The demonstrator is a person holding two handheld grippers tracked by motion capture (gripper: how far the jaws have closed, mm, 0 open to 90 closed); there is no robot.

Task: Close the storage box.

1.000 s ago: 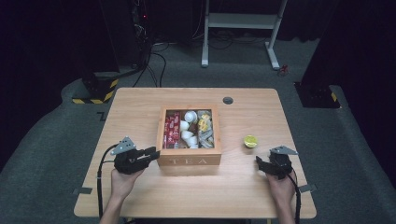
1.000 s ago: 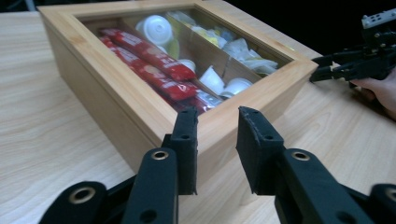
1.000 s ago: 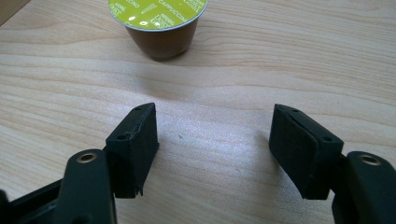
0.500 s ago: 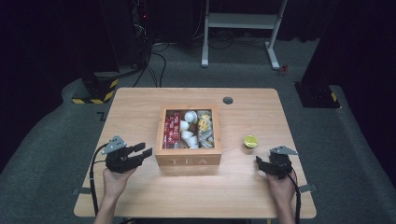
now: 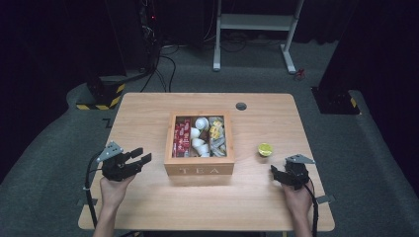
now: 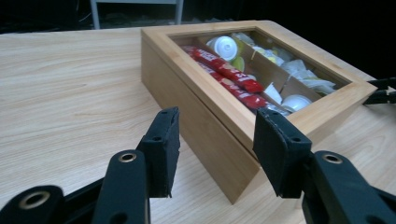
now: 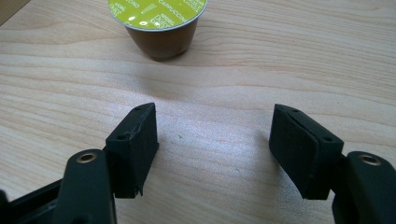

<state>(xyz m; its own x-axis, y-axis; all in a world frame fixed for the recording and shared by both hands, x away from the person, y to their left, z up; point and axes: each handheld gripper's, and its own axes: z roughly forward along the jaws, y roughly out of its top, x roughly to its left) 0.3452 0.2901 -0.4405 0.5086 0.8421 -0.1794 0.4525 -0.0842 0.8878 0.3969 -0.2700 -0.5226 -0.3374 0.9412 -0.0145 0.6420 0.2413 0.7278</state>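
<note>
A person sits at a wooden table (image 5: 148,123) with a black two-jaw gripper in each hand. The left gripper (image 5: 136,159) hovers just beside the left wall of a wooden tea box (image 5: 199,170), apart from it. Its jaws are spread and have just been opening, with nothing between them. In the left gripper view, the left gripper (image 6: 215,140) looks past its own tips at the near corner of the tea box (image 6: 196,126), which lies directly ahead and slightly to that view's right. The box's clear lid is down. Through it, beyond the jaws, show red stick packets (image 6: 224,74), white-topped pods (image 6: 225,46) and pale sachets (image 6: 303,74) in separate compartments.

The right gripper (image 5: 277,176) rests low over bare table, well apart from the right side of the box. Its jaws are also spread, holding nothing. Straight ahead of it, near but not touching, stands a small coffee capsule (image 5: 265,149) with a yellow-green foil top. In the right gripper view, the right gripper (image 7: 212,140) points at bare wood grain, and the coffee capsule (image 7: 161,28) stands upright beyond the jaws, slightly toward the left jaw's side, its brown cup visible under the printed lid.

A small round dark grommet (image 5: 241,106) sits in the table beyond the box, far from both grippers.
</note>
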